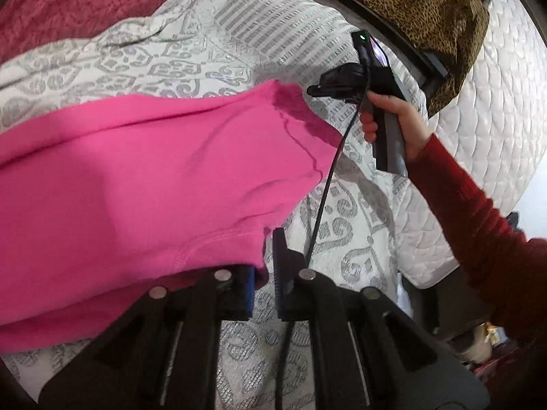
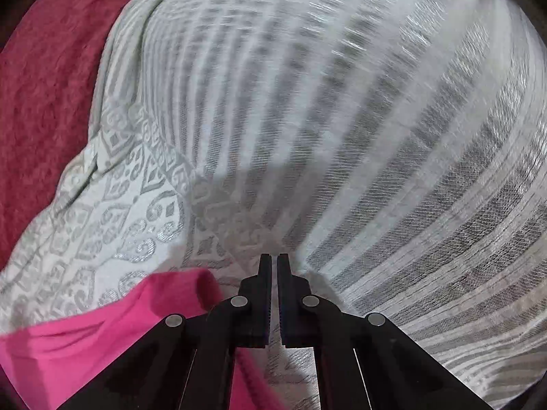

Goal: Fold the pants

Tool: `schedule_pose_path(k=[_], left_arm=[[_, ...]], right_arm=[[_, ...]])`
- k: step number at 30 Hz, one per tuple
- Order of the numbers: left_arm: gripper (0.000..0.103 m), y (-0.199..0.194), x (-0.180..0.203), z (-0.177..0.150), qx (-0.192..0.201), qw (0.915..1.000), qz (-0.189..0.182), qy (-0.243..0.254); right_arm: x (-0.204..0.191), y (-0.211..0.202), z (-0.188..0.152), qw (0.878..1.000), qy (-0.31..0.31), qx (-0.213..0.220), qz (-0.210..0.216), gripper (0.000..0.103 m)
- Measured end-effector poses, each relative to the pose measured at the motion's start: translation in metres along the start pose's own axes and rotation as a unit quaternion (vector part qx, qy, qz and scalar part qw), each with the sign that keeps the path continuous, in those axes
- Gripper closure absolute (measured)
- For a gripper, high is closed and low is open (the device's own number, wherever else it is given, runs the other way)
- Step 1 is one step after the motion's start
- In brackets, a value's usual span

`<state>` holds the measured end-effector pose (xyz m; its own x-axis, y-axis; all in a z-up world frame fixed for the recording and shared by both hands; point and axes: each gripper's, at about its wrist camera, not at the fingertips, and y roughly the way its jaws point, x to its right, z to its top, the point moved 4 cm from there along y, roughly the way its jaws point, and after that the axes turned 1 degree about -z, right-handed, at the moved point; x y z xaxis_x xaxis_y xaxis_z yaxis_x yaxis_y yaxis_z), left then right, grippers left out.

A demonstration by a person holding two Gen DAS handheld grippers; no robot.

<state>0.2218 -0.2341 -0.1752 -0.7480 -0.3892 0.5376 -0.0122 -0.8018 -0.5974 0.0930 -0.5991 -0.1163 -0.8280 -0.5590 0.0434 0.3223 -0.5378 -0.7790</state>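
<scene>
1. Left wrist view shows my left tool with its jaws parted and the hem corner of the bright pink fleece pants draped over the inner finger; the fabric is not pinched as far as I can see, so I read this tool as released.
2. Right wrist view shows my right tool with its fingers nearly together and nothing between them, only a thin slit of bedspread showing through; the pink pants lie just beside it, low and to the left.
3. The pants rest on the white bedspread with grey scroll and stripe pattern, spread across the bed from the left, with a dark red textured blanket beyond.
4. I judge the fold is at a re-gripping stage: neither tool holds cloth.
5. Next, each tool needs to close on an edge of the pants, so that one end can be carried over the other.
6. The fabric looks thick and soft, with a stitched hem and one long crease.
</scene>
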Motion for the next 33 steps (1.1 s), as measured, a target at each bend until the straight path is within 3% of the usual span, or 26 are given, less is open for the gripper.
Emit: schedule_pose_path(k=[1, 3, 4, 6, 7, 16, 21, 22, 23, 24, 27, 29, 33], left_arm=[[0.094, 0.0, -0.001, 0.0, -0.002, 1.0, -0.001, -0.003], [0.094, 0.001, -0.002, -0.001, -0.007, 1.0, -0.001, -0.005], [0.094, 0.002, -0.001, -0.002, -0.007, 1.0, 0.0, -0.004], [0.094, 0.003, -0.001, -0.002, -0.007, 1.0, 0.0, -0.004], [0.094, 0.003, -0.001, -0.003, -0.007, 1.0, 0.001, -0.003], [0.094, 0.006, -0.003, -0.005, -0.014, 0.9999, 0.002, -0.007], [0.094, 0.007, -0.002, -0.005, -0.015, 0.9999, 0.002, -0.007], [0.094, 0.007, -0.002, -0.005, -0.015, 0.9999, 0.002, -0.006], [0.094, 0.007, -0.001, -0.004, -0.014, 0.9999, 0.003, -0.005], [0.094, 0.006, 0.0, -0.004, -0.013, 0.9999, 0.004, -0.003], [0.094, 0.006, 0.002, -0.004, -0.011, 0.9999, 0.005, 0.002], [0.094, 0.008, 0.003, -0.004, -0.014, 0.9999, 0.005, 0.005], [0.094, 0.009, 0.001, -0.004, -0.016, 0.9999, 0.005, 0.002]], right_arm=[[0.0, -0.001, -0.003, 0.998, 0.005, -0.013, 0.053, 0.097], [-0.008, -0.006, -0.01, 0.992, -0.003, -0.036, 0.122, 0.077], [-0.011, -0.009, -0.013, 0.991, -0.013, -0.036, 0.128, 0.069], [-0.018, -0.017, -0.015, 0.992, -0.039, -0.023, 0.121, 0.031], [-0.021, -0.019, -0.014, 0.992, -0.051, -0.01, 0.115, 0.029], [-0.037, -0.016, -0.006, 0.985, -0.066, -0.022, 0.16, 0.029], [-0.046, -0.005, -0.016, 0.983, -0.083, -0.042, 0.158, 0.031], [-0.048, 0.001, -0.015, 0.984, -0.08, -0.046, 0.152, 0.036], [-0.051, 0.007, -0.014, 0.985, -0.081, -0.052, 0.144, 0.071], [-0.052, 0.013, -0.012, 0.988, -0.08, -0.059, 0.12, 0.098], [-0.033, 0.01, 0.001, 0.997, -0.023, -0.022, 0.066, 0.101], [-0.016, 0.029, 0.005, 0.996, 0.026, -0.054, 0.071, 0.101], [-0.026, 0.036, -0.001, 0.996, -0.01, -0.062, 0.068, 0.096]])
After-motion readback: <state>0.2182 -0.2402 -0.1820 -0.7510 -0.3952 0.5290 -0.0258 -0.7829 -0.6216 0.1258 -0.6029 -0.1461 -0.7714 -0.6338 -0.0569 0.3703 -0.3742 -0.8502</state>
